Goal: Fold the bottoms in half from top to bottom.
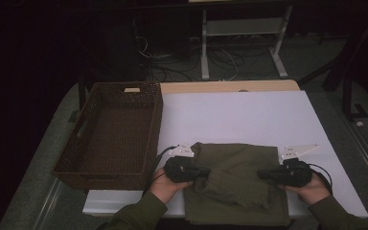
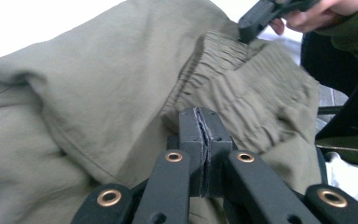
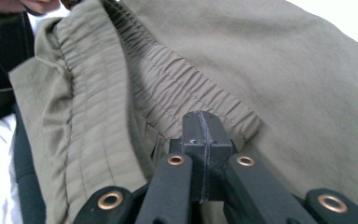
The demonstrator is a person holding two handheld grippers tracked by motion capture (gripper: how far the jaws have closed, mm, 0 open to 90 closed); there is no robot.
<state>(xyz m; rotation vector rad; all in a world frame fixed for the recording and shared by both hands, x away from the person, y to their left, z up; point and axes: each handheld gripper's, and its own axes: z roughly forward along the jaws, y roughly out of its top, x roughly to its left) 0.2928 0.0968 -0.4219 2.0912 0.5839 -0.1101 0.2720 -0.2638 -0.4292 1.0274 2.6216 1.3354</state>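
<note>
Olive-green trousers [image 1: 237,179] lie folded at the near edge of the white-covered worktop [image 1: 249,115], elastic waistband [image 2: 223,65] bunched toward the person. Left tongs [image 1: 206,171] at the garment's left side, jaws fully closed together with the tips against the fabric; whether cloth is pinched between them cannot be told. Right tongs [image 1: 261,174] at the right side, likewise closed, tips at the waistband [image 3: 177,88]. Brown wicker basket [image 1: 93,112] stands just left of the trousers.
</note>
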